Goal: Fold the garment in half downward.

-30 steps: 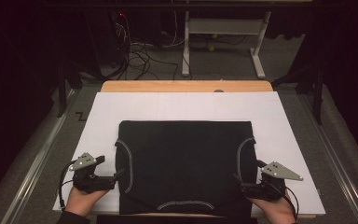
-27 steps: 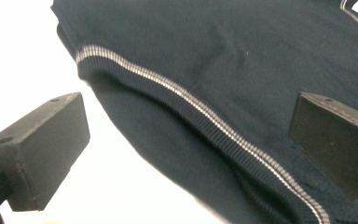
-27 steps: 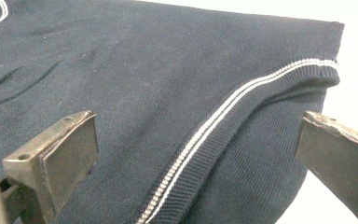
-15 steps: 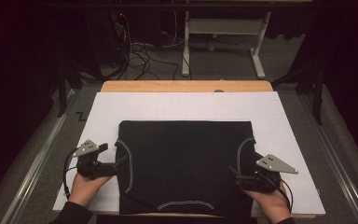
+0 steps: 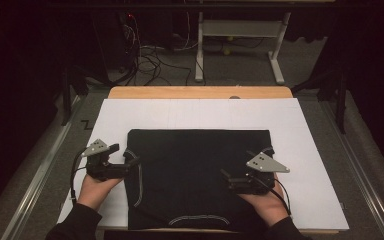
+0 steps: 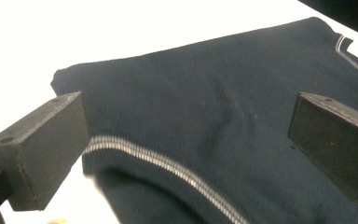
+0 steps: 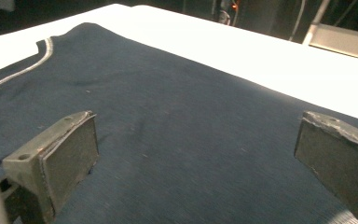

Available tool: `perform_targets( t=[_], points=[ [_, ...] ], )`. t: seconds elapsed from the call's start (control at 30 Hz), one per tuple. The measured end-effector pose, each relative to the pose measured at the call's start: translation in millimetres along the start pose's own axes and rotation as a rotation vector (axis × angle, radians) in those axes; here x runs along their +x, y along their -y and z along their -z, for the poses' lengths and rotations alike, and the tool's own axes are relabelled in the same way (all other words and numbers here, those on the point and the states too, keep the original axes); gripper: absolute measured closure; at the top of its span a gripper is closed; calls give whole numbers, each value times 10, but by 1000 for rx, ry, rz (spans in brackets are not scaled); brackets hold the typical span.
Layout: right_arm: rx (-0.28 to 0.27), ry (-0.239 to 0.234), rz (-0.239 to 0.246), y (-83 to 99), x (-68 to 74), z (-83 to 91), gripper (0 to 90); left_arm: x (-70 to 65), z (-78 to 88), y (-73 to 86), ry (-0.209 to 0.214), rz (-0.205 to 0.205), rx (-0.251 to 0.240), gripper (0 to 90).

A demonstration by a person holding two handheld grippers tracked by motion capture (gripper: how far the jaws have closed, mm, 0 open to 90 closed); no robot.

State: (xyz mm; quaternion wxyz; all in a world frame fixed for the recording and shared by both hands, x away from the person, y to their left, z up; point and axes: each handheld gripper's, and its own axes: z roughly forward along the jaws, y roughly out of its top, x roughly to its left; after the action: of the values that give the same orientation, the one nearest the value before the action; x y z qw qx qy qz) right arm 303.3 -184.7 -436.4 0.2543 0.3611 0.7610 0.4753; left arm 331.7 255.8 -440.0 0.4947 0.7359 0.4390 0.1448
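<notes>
The left gripper [image 5: 126,161] is held at the left edge of the dark garment [image 5: 200,175], its jaws spread wide and nothing gripped between them; in the left gripper view the striped hem [image 6: 168,163] is seen lying between the two black blocks. The right gripper [image 5: 228,179] is set over the garment's right part, jaws likewise wide apart and empty, with flat dark cloth [image 7: 191,140] seen between them.

The garment is spread flat on the white sheet [image 5: 200,112] covering the table [image 5: 200,92], towards the near edge. Bare white room is left at the far side, and narrower strips at left and right. The garment's near hem is seen close to the table's near edge.

Both hands are brought in from the near side, the left hand [image 5: 96,187] beside the cloth, the right hand [image 5: 261,200] resting over it.
</notes>
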Motion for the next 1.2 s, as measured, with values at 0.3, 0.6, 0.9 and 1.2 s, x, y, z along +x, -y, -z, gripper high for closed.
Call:
perform_targets(
  t=[0.3,0.6,0.9,1.2],
  points=[
    [2,-81,22,-96,292,-195,0,31,-167,-193,2,-11,-3,0],
    [17,-167,55,-142,644,-388,0,60,-311,-451,14,-25,2,0],
    [2,-249,63,-241,996,-484,0,61,-369,-774,6,-32,25,0],
    [12,-314,87,-261,1211,-541,0,348,-421,-755,-46,42,47,0]
  ],
)
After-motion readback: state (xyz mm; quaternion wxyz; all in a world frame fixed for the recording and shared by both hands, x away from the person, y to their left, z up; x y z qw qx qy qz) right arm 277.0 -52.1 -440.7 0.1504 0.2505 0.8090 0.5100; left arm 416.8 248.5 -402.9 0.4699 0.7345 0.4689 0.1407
